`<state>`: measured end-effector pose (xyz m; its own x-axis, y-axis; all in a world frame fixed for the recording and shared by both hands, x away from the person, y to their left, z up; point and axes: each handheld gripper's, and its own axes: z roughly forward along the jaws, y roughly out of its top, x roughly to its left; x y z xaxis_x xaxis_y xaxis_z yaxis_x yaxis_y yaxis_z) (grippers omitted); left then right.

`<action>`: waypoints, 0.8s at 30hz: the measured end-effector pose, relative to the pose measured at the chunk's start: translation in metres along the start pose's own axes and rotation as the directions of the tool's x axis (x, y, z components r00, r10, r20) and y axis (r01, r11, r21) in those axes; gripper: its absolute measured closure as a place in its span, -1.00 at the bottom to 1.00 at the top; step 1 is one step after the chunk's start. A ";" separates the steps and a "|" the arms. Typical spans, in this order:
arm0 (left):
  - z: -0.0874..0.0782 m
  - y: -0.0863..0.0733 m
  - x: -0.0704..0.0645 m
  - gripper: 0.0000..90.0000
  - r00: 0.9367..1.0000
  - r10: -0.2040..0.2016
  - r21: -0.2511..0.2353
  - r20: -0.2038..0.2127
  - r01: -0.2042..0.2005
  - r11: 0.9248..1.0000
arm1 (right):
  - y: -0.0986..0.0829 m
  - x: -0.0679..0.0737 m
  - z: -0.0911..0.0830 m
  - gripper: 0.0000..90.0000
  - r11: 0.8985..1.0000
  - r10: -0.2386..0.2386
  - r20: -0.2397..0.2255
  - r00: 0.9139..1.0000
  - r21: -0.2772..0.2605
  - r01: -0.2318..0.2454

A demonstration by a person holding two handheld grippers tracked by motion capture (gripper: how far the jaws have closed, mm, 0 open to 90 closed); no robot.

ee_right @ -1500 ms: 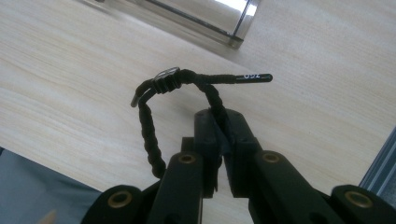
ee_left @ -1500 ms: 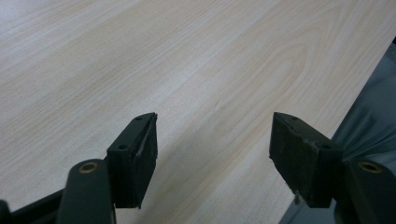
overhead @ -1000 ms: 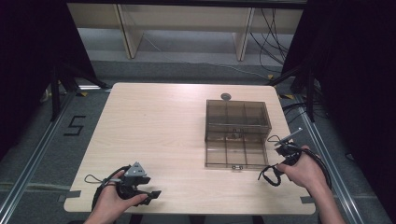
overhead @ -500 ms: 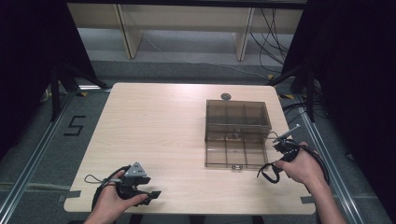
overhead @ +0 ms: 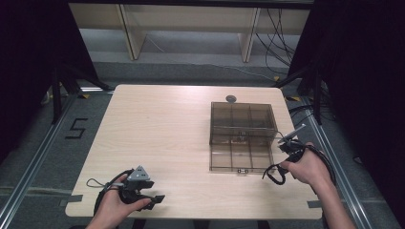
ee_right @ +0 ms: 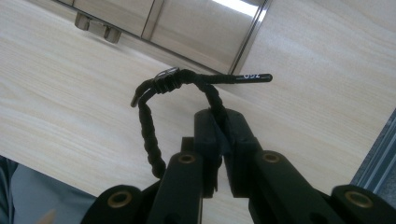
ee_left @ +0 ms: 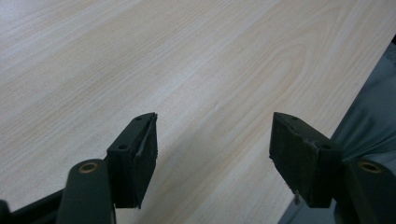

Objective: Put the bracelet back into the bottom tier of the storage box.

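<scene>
Pale wood table [overhead: 157, 133] carries a smoky box [overhead: 242, 136] split into compartments, something small in a middle one. Just right of the box, the right gripper [ee_right: 219, 135] pinches a limp, light cord [ee_right: 149, 126], best held mid-loop. Well left of the box, the left gripper [ee_left: 212, 149] gapes, holding nothing.

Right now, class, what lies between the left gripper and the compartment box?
Only bare wooden table between the left gripper and the compartment box, seen in the high view.
</scene>
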<state>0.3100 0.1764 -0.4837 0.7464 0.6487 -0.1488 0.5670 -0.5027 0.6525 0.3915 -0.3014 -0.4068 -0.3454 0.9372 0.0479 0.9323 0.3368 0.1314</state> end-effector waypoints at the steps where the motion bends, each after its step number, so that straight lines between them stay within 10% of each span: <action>1: 0.000 0.000 0.000 -0.28 1.000 -0.004 0.000 0.004 0.004 1.000 | 0.001 0.000 0.000 0.89 1.000 0.000 -0.007 1.000 -0.008 0.000; 24: -0.001 -0.001 -0.002 -0.28 1.000 -0.017 -0.002 0.017 0.017 1.000 | 0.023 0.010 0.002 0.89 1.000 -0.014 -0.020 1.000 0.005 0.014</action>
<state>0.3074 0.1765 -0.4835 0.7425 0.6474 -0.1720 0.5785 -0.4904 0.6518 0.4097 -0.2839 -0.4055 -0.3603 0.9305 0.0661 0.9279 0.3503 0.1275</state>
